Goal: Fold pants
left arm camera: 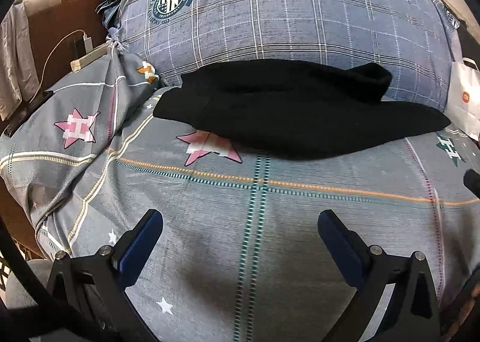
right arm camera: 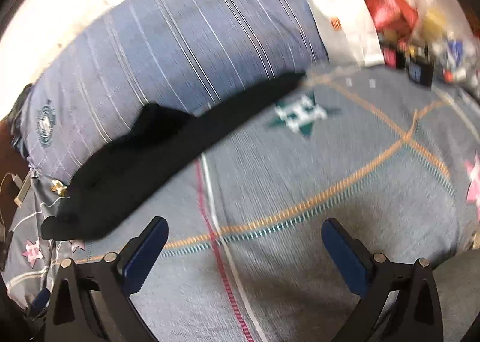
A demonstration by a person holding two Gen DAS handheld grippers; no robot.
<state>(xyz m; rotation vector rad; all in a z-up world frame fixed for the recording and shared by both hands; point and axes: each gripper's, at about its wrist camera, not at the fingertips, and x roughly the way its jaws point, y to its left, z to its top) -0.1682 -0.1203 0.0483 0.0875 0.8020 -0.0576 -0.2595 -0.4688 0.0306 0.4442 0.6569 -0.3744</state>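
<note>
Blue-padded left gripper point(left arm camera: 240, 231) spread wide, empty, over bedsheet point(left arm camera: 210, 252) | right gripper point(right arm camera: 244, 237) likewise wide, empty | black pants point(left arm camera: 285, 114) lie folded along sheet's far edge, against pillow point(left arm camera: 285, 12) | likely soft, light, floppy; pinch near hem corners.

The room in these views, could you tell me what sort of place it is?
Most likely a bedroom: the pants lie on a bed sheet against a plaid pillow, with a charger at the bedside.
</note>
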